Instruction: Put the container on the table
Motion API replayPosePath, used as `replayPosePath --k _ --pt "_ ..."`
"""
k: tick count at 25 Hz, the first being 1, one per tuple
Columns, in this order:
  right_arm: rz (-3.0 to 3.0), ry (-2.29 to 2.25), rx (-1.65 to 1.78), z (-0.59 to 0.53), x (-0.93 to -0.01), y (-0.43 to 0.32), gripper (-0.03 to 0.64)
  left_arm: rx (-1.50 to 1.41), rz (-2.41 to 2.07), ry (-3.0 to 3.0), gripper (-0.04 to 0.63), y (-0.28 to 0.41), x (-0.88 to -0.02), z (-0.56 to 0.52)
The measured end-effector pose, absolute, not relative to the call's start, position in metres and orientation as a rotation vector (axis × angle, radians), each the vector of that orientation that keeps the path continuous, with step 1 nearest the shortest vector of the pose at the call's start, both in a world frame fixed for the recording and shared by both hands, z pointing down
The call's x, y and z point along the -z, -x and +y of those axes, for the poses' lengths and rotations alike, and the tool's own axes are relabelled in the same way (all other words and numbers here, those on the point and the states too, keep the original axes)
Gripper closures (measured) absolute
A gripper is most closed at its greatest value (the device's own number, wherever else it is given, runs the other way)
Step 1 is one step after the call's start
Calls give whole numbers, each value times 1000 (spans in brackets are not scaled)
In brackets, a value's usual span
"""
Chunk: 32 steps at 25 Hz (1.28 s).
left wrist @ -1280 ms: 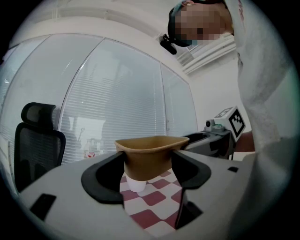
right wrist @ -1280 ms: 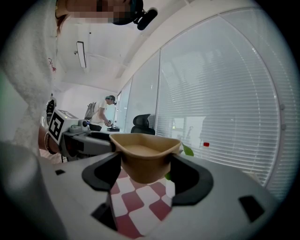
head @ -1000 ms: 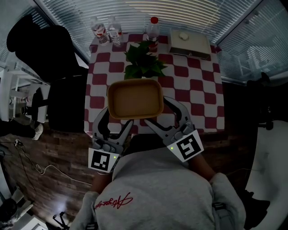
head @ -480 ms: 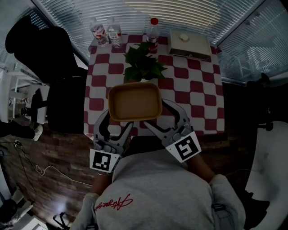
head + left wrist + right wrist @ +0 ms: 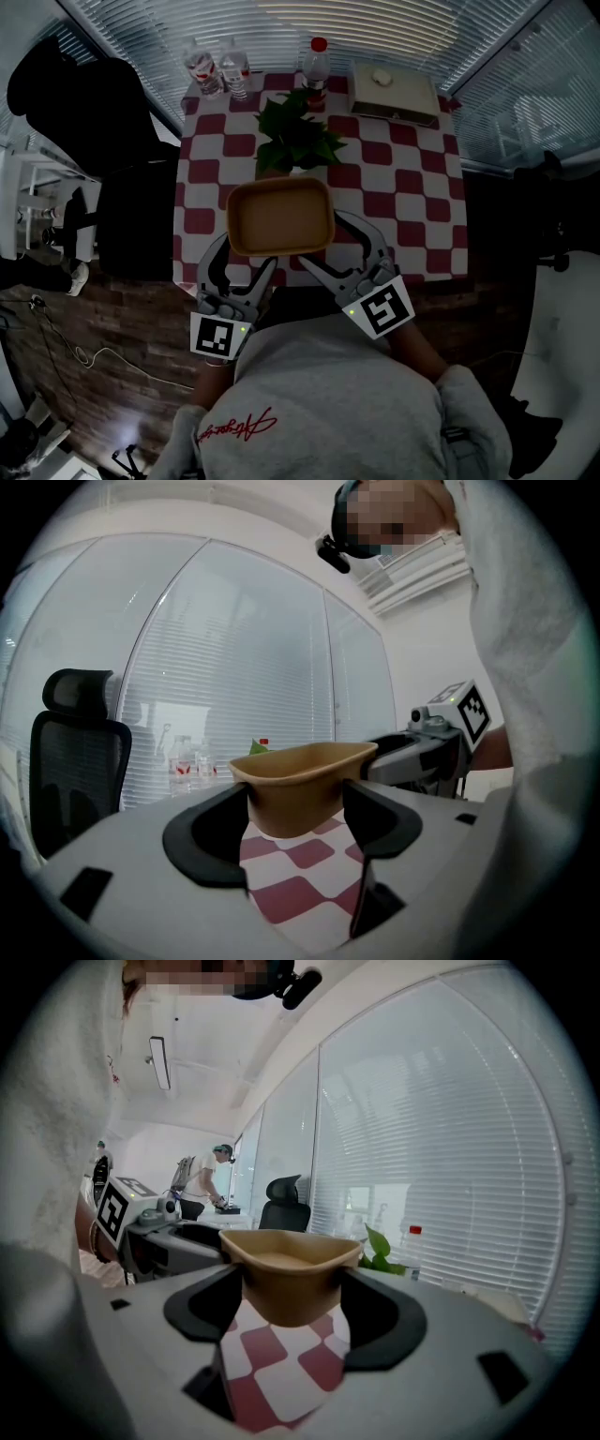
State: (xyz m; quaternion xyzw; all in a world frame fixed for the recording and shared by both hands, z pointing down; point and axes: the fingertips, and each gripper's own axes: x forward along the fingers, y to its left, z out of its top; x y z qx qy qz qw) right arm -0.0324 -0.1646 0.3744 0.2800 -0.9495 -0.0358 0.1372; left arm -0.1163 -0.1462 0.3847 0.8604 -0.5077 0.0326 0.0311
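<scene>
Not much to read here, tbh. There's red cursive script across the back of the person's grey sweatshirt (image 5: 323,403), but it's too small and dim to make out. Each gripper carries a cube with a black and white square marker and no letters. The red-capped bottle (image 5: 319,58) and the two clear bottles (image 5: 216,66) at the far end of the table have labels, but they're just blurs of colour.

The container (image 5: 281,217) is a tan, open-topped tub with rounded corners and looks empty. It's over the near part of the table (image 5: 412,187), which has a red and white checked cloth, and it sits just in front of the leafy green plant (image 5: 295,131).

Both grippers have it. The left gripper (image 5: 239,258) is clamped on the near left corner, the right gripper (image 5: 342,246) on the near right corner. In the left gripper view the tub (image 5: 300,780) is wedged between the two black pads, with checked cloth showing below it. It's the same in the right gripper view (image 5: 289,1279), so it looks held just off the cloth.
</scene>
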Motion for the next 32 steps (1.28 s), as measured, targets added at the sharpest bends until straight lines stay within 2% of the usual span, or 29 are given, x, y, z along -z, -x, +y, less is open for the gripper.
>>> replayPosePath --k 32 --pt "-2669 -785 60 -155 -424 31 288 -195 -1530 -2590 284 116 -435 -139"
